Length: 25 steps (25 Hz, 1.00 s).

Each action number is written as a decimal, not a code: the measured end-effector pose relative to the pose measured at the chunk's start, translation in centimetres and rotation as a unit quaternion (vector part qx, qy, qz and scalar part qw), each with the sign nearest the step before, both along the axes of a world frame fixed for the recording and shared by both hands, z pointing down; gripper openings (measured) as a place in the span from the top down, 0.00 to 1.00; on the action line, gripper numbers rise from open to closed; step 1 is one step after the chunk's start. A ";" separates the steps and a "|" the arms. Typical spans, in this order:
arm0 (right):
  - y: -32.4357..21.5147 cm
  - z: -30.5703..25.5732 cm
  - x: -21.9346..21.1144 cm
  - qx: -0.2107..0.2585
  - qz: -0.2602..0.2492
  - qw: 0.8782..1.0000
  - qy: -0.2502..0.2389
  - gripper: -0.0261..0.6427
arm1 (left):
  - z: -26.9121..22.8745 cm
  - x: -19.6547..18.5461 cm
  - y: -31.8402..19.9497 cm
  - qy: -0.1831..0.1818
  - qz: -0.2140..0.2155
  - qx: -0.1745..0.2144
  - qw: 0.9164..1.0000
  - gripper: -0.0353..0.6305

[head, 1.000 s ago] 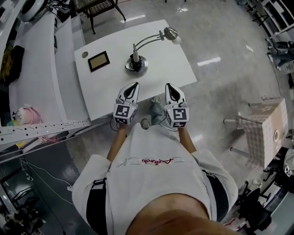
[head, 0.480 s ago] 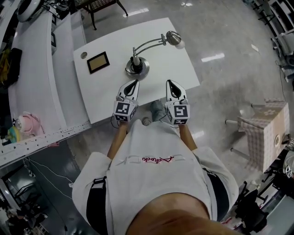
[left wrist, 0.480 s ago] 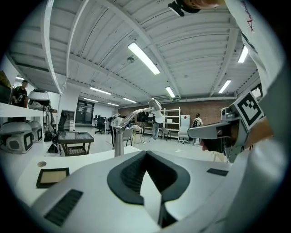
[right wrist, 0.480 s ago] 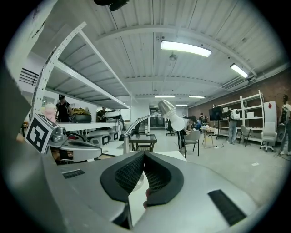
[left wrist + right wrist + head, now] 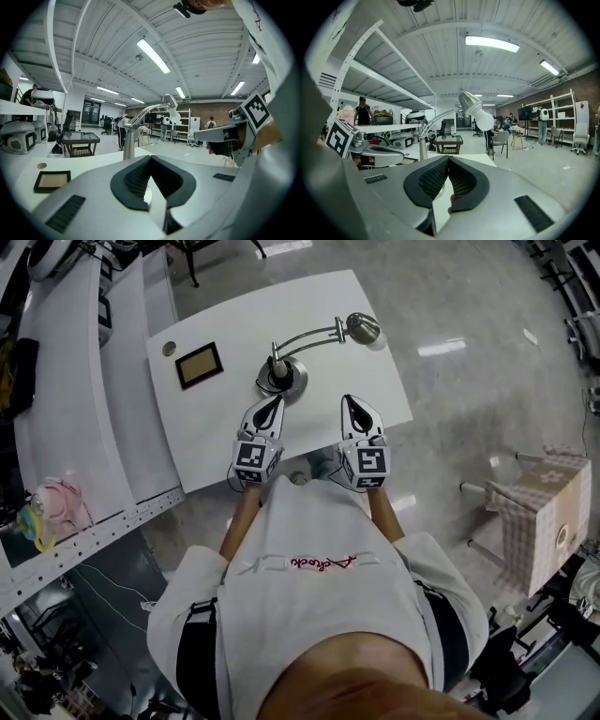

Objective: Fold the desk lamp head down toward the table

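Two tongs, both pressed together on nothing, my left tongs and right tongs, hang over the near edge of the white table, so I judge this the approach. Next I'd open one pair for the raised lamp head at 1 o'clock, beyond the lamp base at 12. No container shows, only a small frame at 11.

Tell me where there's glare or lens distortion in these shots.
Head view: bright streaks glare on the glossy floor, and the wide lens bows the table edges. Left gripper view: fisheye, dark corners, a ceiling light blown out. Right gripper view: the same, with a bright tube overhead.
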State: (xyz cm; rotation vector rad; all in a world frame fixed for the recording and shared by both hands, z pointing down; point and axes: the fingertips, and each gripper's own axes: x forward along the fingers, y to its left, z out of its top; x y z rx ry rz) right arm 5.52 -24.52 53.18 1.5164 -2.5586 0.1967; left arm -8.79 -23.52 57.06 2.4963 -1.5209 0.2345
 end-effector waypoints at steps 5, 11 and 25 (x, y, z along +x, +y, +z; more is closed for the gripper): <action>0.7 1.9 0.0 -0.030 -0.001 1.000 0.003 0.93 | 2.2 -0.2 0.6 0.010 -0.006 -0.026 1.000 0.91; 1.9 3.7 0.1 -0.064 -0.004 0.998 0.000 0.93 | 3.5 -0.8 1.2 0.013 -0.026 -0.031 0.999 0.91; 0.7 4.3 0.8 -0.066 0.003 0.998 0.009 0.93 | 3.7 -1.1 -2.8 0.026 -0.027 -0.014 0.999 0.49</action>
